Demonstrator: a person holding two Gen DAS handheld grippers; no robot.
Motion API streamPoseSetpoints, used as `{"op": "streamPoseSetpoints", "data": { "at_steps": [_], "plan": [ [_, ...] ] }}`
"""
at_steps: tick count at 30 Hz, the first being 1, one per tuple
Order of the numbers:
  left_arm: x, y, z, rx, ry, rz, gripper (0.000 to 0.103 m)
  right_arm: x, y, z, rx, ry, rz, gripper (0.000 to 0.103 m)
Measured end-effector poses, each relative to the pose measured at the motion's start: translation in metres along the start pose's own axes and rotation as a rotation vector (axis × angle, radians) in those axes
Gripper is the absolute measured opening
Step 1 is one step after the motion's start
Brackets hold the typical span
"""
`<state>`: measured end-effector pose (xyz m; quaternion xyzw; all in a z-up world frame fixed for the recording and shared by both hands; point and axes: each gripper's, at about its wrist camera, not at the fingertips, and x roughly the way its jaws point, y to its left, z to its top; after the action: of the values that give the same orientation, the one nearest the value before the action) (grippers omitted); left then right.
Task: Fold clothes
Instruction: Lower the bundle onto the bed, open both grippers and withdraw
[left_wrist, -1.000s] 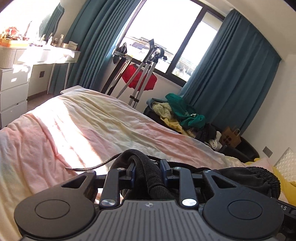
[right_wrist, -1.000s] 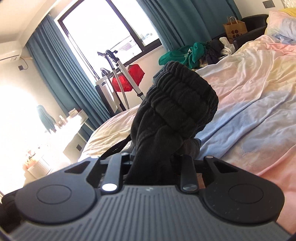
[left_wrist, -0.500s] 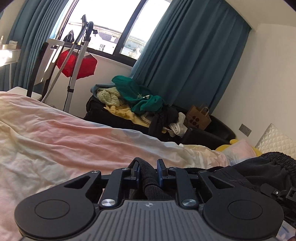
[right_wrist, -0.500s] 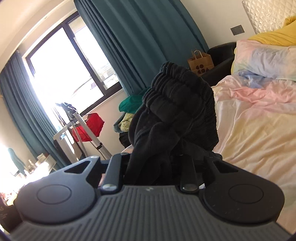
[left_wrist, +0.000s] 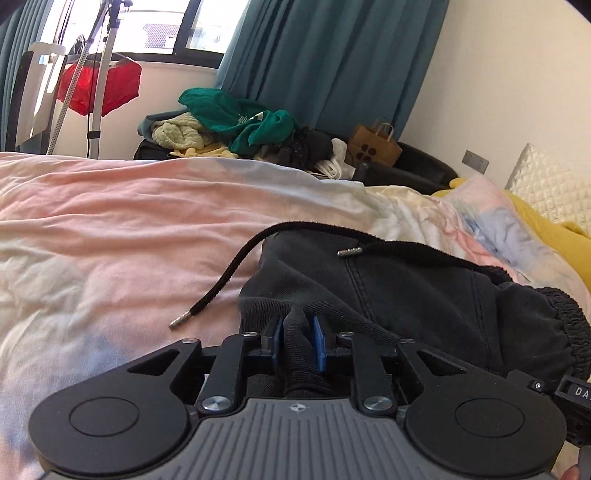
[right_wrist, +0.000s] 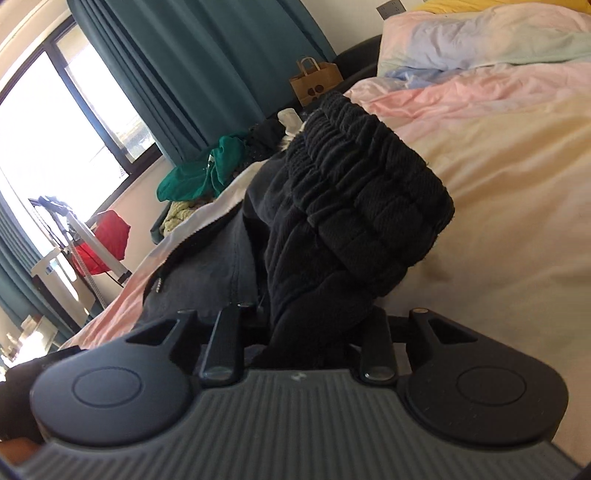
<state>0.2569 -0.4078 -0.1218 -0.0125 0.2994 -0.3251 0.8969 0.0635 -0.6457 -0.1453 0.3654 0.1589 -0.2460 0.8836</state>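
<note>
Black drawstring shorts (left_wrist: 406, 291) lie on the pastel bedspread (left_wrist: 110, 221), their cord (left_wrist: 229, 273) trailing left. My left gripper (left_wrist: 298, 339) is shut on a fold of the black fabric, its blue pads (left_wrist: 318, 341) pressing it. In the right wrist view, my right gripper (right_wrist: 306, 332) is shut on the shorts' ribbed elastic waistband (right_wrist: 369, 206), which bunches up over the fingers and hides them. The rest of the shorts (right_wrist: 207, 269) spreads left on the bed.
A pile of green, yellow and dark clothes (left_wrist: 240, 129) sits beyond the bed by teal curtains (left_wrist: 325, 62). A paper bag (left_wrist: 375, 146), a red garment on a stand (left_wrist: 99, 85) and pillows (right_wrist: 480, 33) are around.
Both grippers have come down toward the bed with the shorts; the garment now rests on the bedspread with its cord lying out. Both views swung toward the pillows.
</note>
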Motion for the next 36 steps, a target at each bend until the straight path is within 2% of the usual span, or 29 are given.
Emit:
{"op": "streamPoseSetpoints", "data": {
  "at_steps": [2, 4, 6, 7, 10, 12, 14, 16, 18, 24, 29, 31, 34, 36],
  "plan": [
    [-0.012, 0.000, -0.008, 0.024, -0.005, -0.011, 0.034, -0.003, -0.010, -0.013, 0.042, 0.016, -0.025, 0.050],
    [-0.027, -0.001, -0.005, 0.020, 0.031, -0.006, 0.042, -0.004, -0.017, -0.017, 0.077, 0.037, -0.029, 0.057],
    [-0.047, -0.005, -0.002, 0.015, 0.043, 0.011, 0.053, -0.013, -0.017, -0.012, 0.129, 0.069, -0.034, 0.057],
    [-0.057, -0.008, -0.001, 0.015, 0.047, 0.017, 0.054, -0.021, -0.014, -0.008, 0.138, 0.085, -0.048, 0.057],
    [-0.096, -0.025, 0.005, 0.046, 0.027, 0.013, 0.068, -0.053, 0.002, 0.004, 0.096, 0.098, -0.076, 0.057],
    [-0.128, -0.040, 0.008, 0.091, -0.004, 0.006, 0.083, -0.077, 0.013, 0.011, 0.059, 0.083, -0.064, 0.057],
    [-0.155, -0.053, 0.011, 0.140, -0.027, 0.000, 0.084, -0.102, 0.025, 0.017, 0.021, 0.060, -0.043, 0.057],
    [-0.181, -0.067, 0.014, 0.183, -0.040, -0.003, 0.090, -0.126, 0.037, 0.022, -0.018, 0.038, -0.023, 0.057],
    [-0.208, -0.077, 0.015, 0.208, -0.062, -0.002, 0.101, -0.150, 0.048, 0.027, -0.054, 0.019, -0.003, 0.057],
    [-0.290, -0.090, 0.011, 0.247, -0.134, -0.007, 0.103, -0.221, 0.092, 0.027, -0.199, -0.040, 0.039, 0.057],
    [-0.339, -0.091, -0.003, 0.278, -0.165, 0.013, 0.103, -0.266, 0.115, 0.004, -0.279, -0.095, 0.060, 0.061],
    [-0.357, -0.086, -0.012, 0.276, -0.172, 0.025, 0.103, -0.277, 0.123, -0.007, -0.309, -0.112, 0.063, 0.071],
    [-0.383, -0.079, -0.026, 0.275, -0.180, 0.041, 0.103, -0.290, 0.132, -0.023, -0.331, -0.123, 0.066, 0.075],
    [-0.396, -0.075, -0.031, 0.281, -0.186, 0.046, 0.103, -0.296, 0.141, -0.034, -0.362, -0.125, 0.051, 0.087]
  ]
}}
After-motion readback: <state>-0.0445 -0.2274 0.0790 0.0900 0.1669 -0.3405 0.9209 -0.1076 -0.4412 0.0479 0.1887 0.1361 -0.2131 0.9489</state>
